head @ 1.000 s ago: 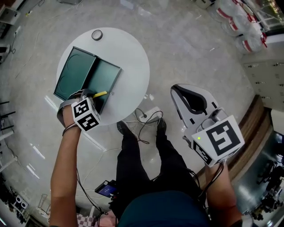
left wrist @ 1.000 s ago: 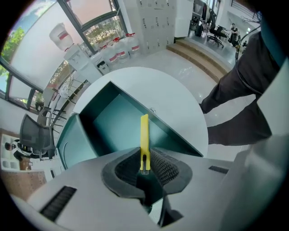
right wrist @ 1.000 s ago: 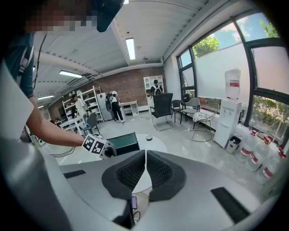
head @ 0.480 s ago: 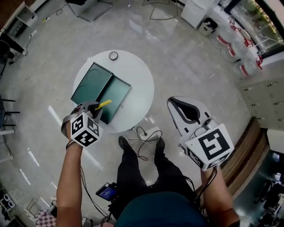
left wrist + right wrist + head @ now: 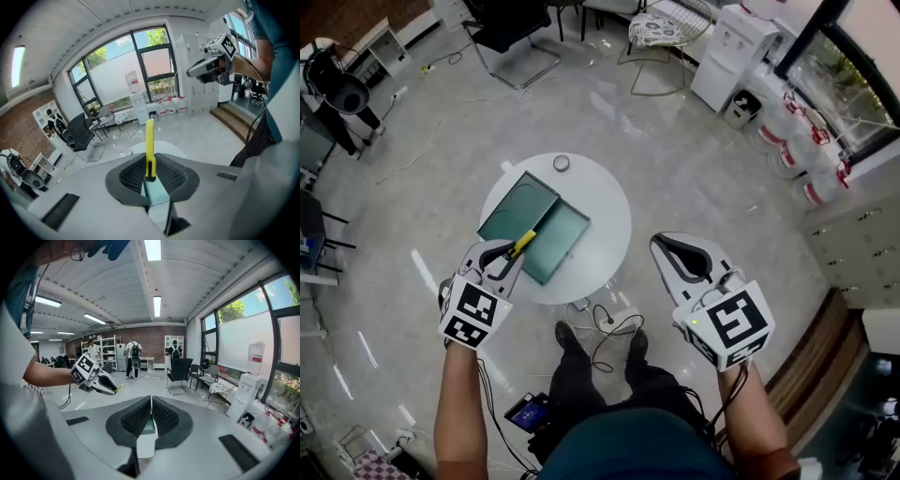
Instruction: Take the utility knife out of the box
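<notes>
A yellow utility knife (image 5: 522,244) sticks out from between the jaws of my left gripper (image 5: 510,254), which is shut on its dark end. In the left gripper view the utility knife (image 5: 149,140) stands straight up from the pads. Far below, the green box (image 5: 534,225) lies open on a round white table (image 5: 605,230), with the left gripper high above its near edge. My right gripper (image 5: 664,246) hangs to the right of the table, its jaws shut on nothing (image 5: 150,405). From the right gripper view the left gripper (image 5: 112,389) and the knife's tip show at the left.
A small round object (image 5: 562,163) sits at the table's far edge. Cables (image 5: 605,323) lie on the floor by the person's feet. Chairs (image 5: 511,33), a water dispenser (image 5: 741,37) and water bottles (image 5: 797,150) stand farther off. People (image 5: 133,357) stand at the far shelves.
Both grippers have risen well above the table. The left one carried the knife up from the box and rolled. The table and box look smaller and farther below.
</notes>
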`<state>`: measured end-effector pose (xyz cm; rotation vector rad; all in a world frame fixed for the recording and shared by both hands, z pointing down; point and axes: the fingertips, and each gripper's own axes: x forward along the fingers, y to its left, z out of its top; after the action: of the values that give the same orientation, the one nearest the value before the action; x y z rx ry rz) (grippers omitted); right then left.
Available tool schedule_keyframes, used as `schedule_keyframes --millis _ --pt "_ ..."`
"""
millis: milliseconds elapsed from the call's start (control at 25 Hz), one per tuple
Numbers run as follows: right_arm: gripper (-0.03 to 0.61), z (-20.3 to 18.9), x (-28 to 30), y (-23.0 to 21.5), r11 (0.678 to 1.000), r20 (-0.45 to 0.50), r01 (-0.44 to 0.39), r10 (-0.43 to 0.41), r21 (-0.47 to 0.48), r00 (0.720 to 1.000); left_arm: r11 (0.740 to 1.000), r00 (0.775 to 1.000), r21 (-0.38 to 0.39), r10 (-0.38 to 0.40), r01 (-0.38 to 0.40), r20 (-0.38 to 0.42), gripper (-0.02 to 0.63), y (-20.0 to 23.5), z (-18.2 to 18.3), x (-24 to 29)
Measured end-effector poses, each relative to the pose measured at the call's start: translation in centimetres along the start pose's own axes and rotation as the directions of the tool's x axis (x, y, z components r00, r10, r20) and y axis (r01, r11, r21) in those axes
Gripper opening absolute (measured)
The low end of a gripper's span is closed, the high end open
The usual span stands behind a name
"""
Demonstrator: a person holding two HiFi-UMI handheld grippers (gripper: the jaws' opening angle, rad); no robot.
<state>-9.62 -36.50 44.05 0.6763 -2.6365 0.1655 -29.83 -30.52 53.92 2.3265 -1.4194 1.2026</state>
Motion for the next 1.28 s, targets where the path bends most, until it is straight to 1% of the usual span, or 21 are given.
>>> schedule_keyframes --millis 80,160,240,360,480,600,640,720,760,840,880,960,1080,1160,1280 --pt "0.038 1.2 -1.1 0.6 1.0 0.013 -0.009 0.009 -0.012 1.0 0.999 0.999 -0.014 0.029 -0.029 0.043 0.078 -0.2 1.6 -2.4" --pt "0.038 2.6 -2.0 1.1 0.999 0.029 -0.019 0.019 -0.027 0.999 0.998 0.994 -0.046 0.046 -0.041 0.1 0.078 -0.4 3.4 -4.7" --pt "0.038 4.1 -2.9 1.5 0.999 0.046 -0.03 0.032 -0.043 0.998 0.995 0.985 -0.089 0.052 -0.038 0.165 0.078 -0.7 5.4 -6.9" --pt "0.038 6.2 -4.2 2.6 0.997 0.078 -0.061 0.065 -0.054 0.995 0.991 0.968 -0.129 0.062 -0.031 0.245 0.078 -1.3 7.8 -10.3" --pt "0.038 8.2 -5.3 4.3 0.993 0.123 -0.108 0.114 -0.053 0.986 0.985 0.941 -0.171 0.073 -0.017 0.33 0.078 -2.0 9.7 -14.0" --pt "0.038 10.1 -6.0 5.6 0.986 0.154 -0.147 0.158 -0.081 0.975 0.977 0.899 -0.213 0.084 0.01 0.429 0.078 -2.4 12.4 -17.4" --pt "0.038 10.8 -6.2 6.0 0.983 0.163 -0.159 0.172 -0.094 0.972 0.972 0.888 -0.236 0.09 0.022 0.452 0.078 -2.5 13.2 -18.5" --pt "0.038 12.2 -6.6 6.6 0.976 0.179 -0.181 0.2 -0.118 0.963 0.959 0.874 -0.282 0.106 0.037 0.474 0.078 -2.4 14.7 -20.6" --pt "0.038 12.9 -6.8 7.0 0.973 0.188 -0.192 0.214 -0.128 0.959 0.955 0.862 -0.291 0.106 0.05 0.495 0.078 -2.6 15.5 -21.6" --pt "0.038 14.0 -7.3 8.1 0.966 0.207 -0.221 0.246 -0.136 0.947 0.957 0.826 -0.279 0.092 0.081 0.556 0.078 -3.2 16.6 -23.5" --pt "0.037 14.4 -7.4 8.8 0.962 0.217 -0.239 0.264 -0.136 0.94 0.959 0.814 -0.271 0.088 0.087 0.574 0.078 -3.5 16.7 -24.4" --pt "0.037 15.1 -7.8 10.0 0.954 0.236 -0.269 0.294 -0.134 0.926 0.962 0.808 -0.261 0.09 0.082 0.582 0.078 -4.0 16.6 -25.7" --pt "0.037 16.0 -8.3 10.7 0.946 0.242 -0.289 0.318 -0.15 0.917 0.968 0.793 -0.239 0.085 0.078 0.603 0.078 -4.7 17.8 -27.3" --pt "0.037 16.3 -8.7 11.1 0.941 0.238 -0.298 0.331 -0.161 0.913 0.971 0.791 -0.228 0.083 0.073 0.606 0.078 -5.1 18.4 -28.0" --pt "0.037 16.4 -8.9 12.9 0.937 0.235 -0.305 0.339 -0.171 0.911 0.973 0.788 -0.223 0.087 0.065 0.609 0.078 -5.6 17.5 -29.5"
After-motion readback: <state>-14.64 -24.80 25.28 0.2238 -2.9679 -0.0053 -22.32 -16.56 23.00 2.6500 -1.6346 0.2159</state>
